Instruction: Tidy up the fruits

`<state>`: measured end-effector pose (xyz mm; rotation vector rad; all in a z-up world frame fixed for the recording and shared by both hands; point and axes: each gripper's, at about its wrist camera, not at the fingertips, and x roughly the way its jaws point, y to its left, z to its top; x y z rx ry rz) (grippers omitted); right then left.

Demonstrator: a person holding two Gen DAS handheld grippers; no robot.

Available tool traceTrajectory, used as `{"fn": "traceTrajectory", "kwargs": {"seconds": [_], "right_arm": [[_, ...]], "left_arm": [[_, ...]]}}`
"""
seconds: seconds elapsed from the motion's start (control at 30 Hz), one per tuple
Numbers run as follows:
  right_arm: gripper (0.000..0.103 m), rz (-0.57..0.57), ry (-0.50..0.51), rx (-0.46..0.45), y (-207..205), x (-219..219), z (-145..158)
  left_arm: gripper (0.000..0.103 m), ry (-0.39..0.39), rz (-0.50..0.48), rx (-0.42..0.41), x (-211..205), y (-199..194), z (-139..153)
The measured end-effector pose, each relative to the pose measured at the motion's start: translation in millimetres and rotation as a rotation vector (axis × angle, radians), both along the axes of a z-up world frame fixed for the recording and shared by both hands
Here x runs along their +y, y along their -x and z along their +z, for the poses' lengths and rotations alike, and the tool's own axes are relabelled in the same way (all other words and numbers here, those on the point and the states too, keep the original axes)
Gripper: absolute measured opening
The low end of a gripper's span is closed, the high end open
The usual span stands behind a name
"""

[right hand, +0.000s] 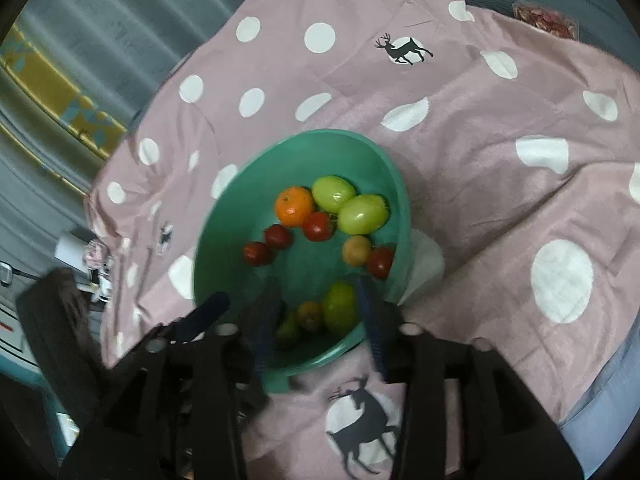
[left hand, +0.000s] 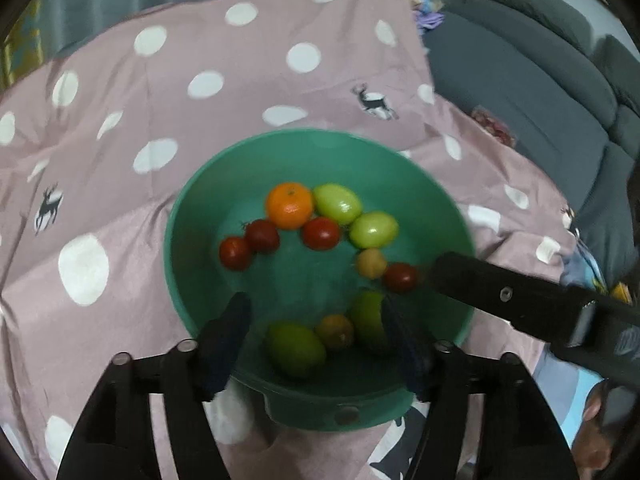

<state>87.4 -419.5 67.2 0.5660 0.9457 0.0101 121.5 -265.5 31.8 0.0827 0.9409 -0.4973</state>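
Observation:
A teal bowl sits on a pink dotted cloth and holds an orange mandarin, pale green fruits, several red tomatoes and a small yellowish fruit. My left gripper hangs open over the bowl's near side. Two green fruits and a small orange one lie loose between its fingers. My right gripper is also open over the same near cluster, its pads apart from the green fruit. Its black body reaches in from the right.
The pink cloth with white dots and deer prints drapes over the surface and falls off at the edges. A grey sofa stands to the right, with a snack packet at the cloth's edge. Curtains hang behind.

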Motion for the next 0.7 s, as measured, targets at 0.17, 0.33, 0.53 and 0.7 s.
{"fn": "traceTrajectory", "kwargs": {"seconds": [0.17, 0.33, 0.53, 0.7], "right_arm": [[0.092, -0.079, 0.012, 0.040, 13, -7, 5], [0.092, -0.097, -0.028, 0.064, 23, -19, 5], [0.094, -0.117, -0.070, 0.095, 31, -31, 0], [0.094, -0.140, -0.060, 0.120, 37, -35, -2]], "left_arm": [[0.079, -0.050, -0.012, -0.011, -4, 14, 7], [0.080, -0.075, 0.010, -0.011, -2, 25, 15], [0.082, -0.083, 0.038, 0.030, 3, 33, 16], [0.088, -0.120, 0.053, 0.041, 4, 37, 9]]}}
